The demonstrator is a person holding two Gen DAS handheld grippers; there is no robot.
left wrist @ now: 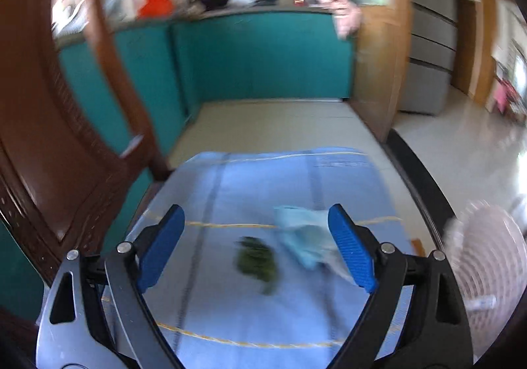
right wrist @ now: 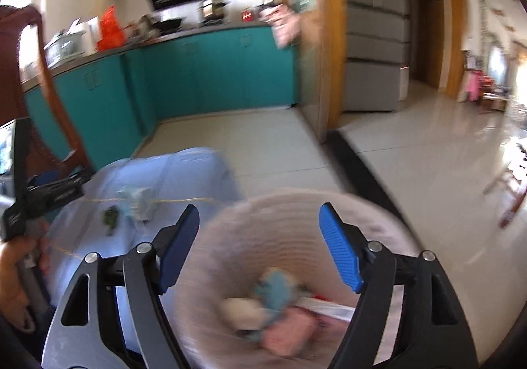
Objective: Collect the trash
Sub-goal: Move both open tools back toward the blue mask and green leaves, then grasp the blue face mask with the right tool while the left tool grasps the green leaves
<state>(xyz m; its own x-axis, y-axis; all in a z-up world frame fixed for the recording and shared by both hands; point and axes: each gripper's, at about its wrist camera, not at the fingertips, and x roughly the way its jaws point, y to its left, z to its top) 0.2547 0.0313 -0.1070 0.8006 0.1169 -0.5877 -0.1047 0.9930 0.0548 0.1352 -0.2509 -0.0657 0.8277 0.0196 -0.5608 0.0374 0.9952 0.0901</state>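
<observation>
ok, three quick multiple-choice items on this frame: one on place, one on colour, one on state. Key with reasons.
1. Where does the green scrap lie?
A. on the blue cloth
B. in the basket
C. on the floor

2. What colour are the kitchen cabinets?
A. white
B. teal
C. red

3. How does the right hand-held gripper stand?
A. shut on a tissue
B. shut on nothing
C. open over the basket

Key: 1 A, the scrap rests on the cloth beside the pale blue wrapper. 2 B, the doors under the counter are teal. 3 C, the jaws stand apart with nothing between them.
</observation>
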